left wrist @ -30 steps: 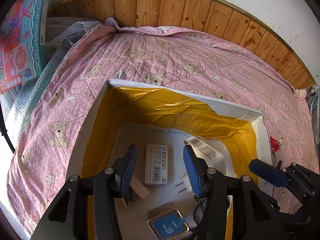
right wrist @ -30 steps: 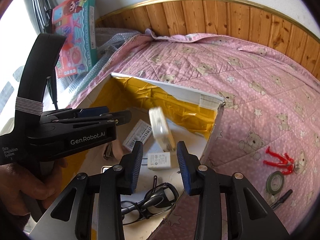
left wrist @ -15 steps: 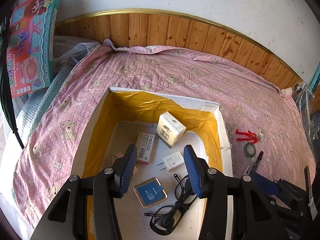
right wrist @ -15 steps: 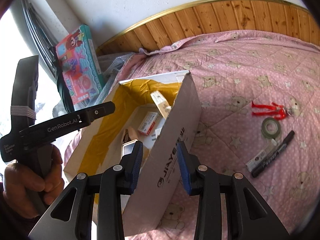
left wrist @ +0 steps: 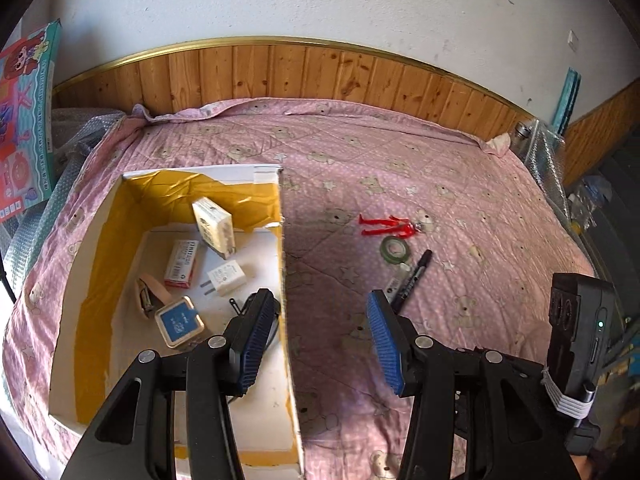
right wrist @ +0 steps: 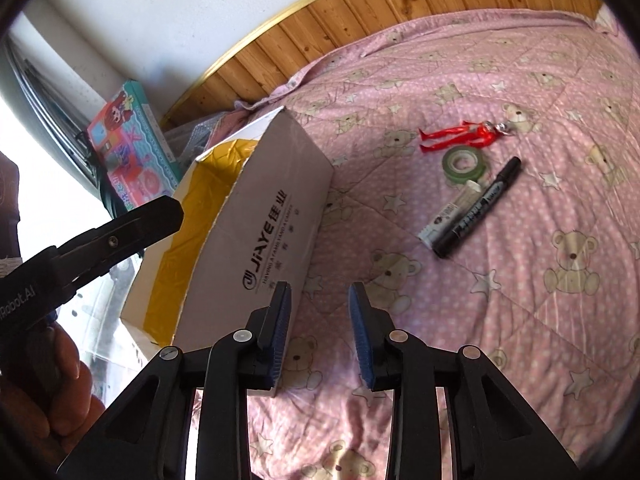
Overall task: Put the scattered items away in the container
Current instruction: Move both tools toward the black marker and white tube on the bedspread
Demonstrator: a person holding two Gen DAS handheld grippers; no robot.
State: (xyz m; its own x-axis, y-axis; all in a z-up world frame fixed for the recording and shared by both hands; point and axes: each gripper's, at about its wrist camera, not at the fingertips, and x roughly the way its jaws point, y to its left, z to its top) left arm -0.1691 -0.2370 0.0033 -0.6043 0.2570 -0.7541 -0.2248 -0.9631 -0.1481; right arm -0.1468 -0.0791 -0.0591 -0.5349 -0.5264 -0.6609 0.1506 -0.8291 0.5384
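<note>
A white cardboard box lined with yellow tape sits on the pink bedspread; its outer wall shows in the right wrist view. Inside lie a cream box, a red-and-white pack, a white plug, a blue-topped tin and black glasses. On the bedspread to the right lie a red figure, a green tape roll, a black marker and a small white tube. My left gripper is open above the box's right wall. My right gripper is open beside the box.
A wooden headboard and a white wall stand behind the bed. A colourful toy box leans at the left over bubble wrap. A hand holds the left gripper's handle. More bubble wrap lies at the bed's right edge.
Both grippers have pulled back and up out of the box and swung right. The cream box that was falling now rests inside the box. The loose items on the bedspread have come into view.
</note>
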